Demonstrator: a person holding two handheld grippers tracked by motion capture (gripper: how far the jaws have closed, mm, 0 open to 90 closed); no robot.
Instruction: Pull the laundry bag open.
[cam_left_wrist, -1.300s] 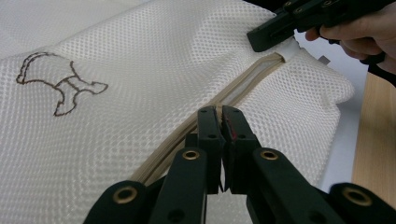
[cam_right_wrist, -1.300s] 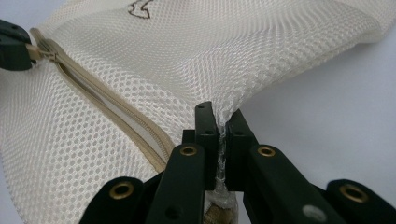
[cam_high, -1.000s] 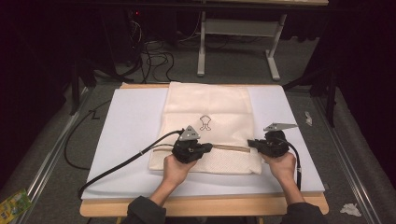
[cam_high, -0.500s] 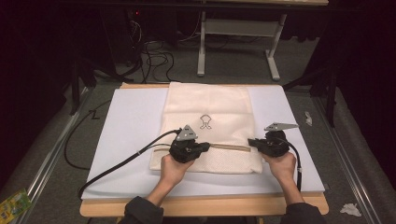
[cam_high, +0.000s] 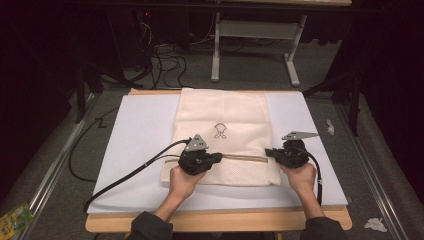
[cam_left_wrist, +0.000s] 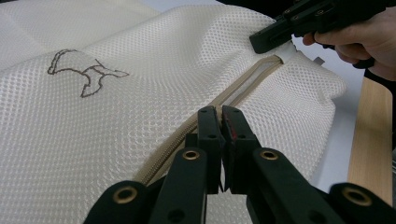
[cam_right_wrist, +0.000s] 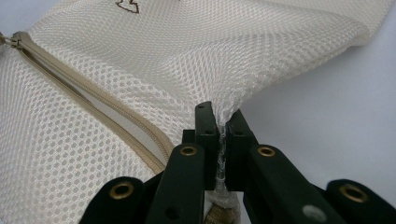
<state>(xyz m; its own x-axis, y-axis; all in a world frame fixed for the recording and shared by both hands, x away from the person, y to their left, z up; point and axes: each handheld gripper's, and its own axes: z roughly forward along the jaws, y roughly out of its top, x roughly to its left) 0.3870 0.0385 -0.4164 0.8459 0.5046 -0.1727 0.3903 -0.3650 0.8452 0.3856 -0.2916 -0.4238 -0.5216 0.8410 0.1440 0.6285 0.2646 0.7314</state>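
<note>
A cream mesh bag (cam_high: 225, 115) with a small dark outline figure (cam_high: 220, 131) lies flat on a white board (cam_high: 135, 145). A tan zipper (cam_high: 245, 158) runs across its near part. My left gripper (cam_high: 219, 158) is shut on the zipper line; in the left gripper view its jaws (cam_left_wrist: 223, 112) meet right on the zipper (cam_left_wrist: 243, 88), hiding what is pinched. My right gripper (cam_high: 267, 151) is shut on the bag's right edge, with mesh (cam_right_wrist: 210, 46) bunched between the jaws (cam_right_wrist: 220, 116). The zipper (cam_right_wrist: 93, 112) gapes slightly between the two grippers. The right gripper (cam_left_wrist: 261, 41) also shows far off.
The board sits on a wooden table (cam_high: 225, 220). A black cable (cam_high: 135, 170) trails left from the left gripper across the board. Beyond the table stand a desk frame (cam_high: 255, 30) and floor cables (cam_high: 165, 55). Crumpled paper (cam_high: 374, 224) lies on the floor at right.
The left gripper has shifted slightly to the left along the zipper. The right gripper and the bag's edge have stayed in place.
</note>
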